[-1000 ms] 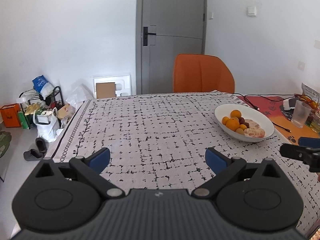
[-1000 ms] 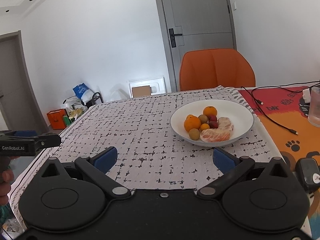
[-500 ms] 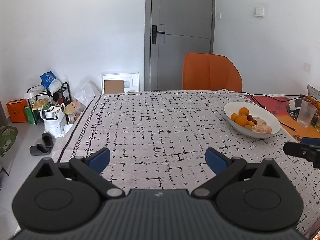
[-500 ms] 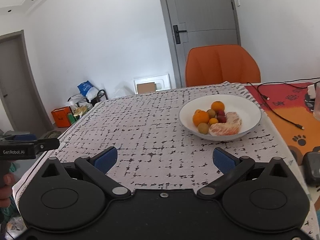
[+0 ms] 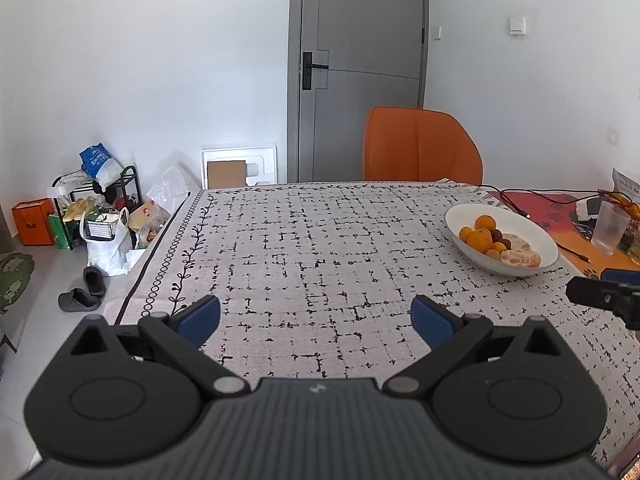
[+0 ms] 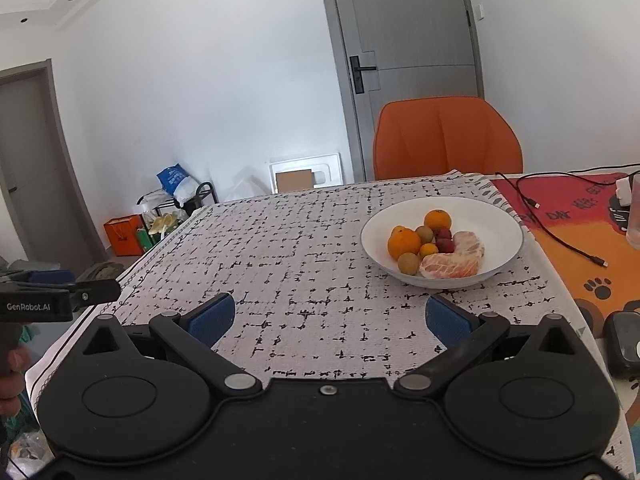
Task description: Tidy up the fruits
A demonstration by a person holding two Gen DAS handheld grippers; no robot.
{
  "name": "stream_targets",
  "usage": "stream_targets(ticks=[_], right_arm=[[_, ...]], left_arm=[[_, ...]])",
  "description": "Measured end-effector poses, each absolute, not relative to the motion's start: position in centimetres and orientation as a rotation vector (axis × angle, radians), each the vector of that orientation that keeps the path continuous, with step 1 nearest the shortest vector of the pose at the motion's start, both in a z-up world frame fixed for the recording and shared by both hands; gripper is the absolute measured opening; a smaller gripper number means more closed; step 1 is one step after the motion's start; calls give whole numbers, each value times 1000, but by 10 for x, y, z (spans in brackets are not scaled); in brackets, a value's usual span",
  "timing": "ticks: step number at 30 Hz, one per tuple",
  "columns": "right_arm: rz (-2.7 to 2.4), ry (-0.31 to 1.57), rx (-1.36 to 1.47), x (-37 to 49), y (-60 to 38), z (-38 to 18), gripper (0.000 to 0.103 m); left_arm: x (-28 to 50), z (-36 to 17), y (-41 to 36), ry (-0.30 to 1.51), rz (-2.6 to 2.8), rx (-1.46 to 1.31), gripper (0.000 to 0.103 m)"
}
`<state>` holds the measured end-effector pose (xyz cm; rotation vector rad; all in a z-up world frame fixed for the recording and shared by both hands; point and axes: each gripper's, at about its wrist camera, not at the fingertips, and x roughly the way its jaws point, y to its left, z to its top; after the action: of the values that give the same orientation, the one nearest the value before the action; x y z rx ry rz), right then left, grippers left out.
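White walls, grey door, orange chair behind the desk w/ a black-and-white grid cloth. White bowl sits on the cloth's right side, holding oranges, small brownish and red fruits, plus a peeled citrus. Right cam shows the fruit clearly; left cam sees the bowl side-on but also floor clutter, a glass and cables. Left claw and right claw both spread wide w/ nothing gripped, hovering near the front edge, well apart from the bowl.
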<state>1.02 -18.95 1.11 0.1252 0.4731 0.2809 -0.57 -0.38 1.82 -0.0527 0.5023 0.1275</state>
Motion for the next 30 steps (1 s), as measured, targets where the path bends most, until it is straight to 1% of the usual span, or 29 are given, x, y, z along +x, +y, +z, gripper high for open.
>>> stream_targets(ticks=[30], right_arm=[[287,487,125,12,-187,12,103]], left_arm=[[-7,23,2,502,130,-69,101]])
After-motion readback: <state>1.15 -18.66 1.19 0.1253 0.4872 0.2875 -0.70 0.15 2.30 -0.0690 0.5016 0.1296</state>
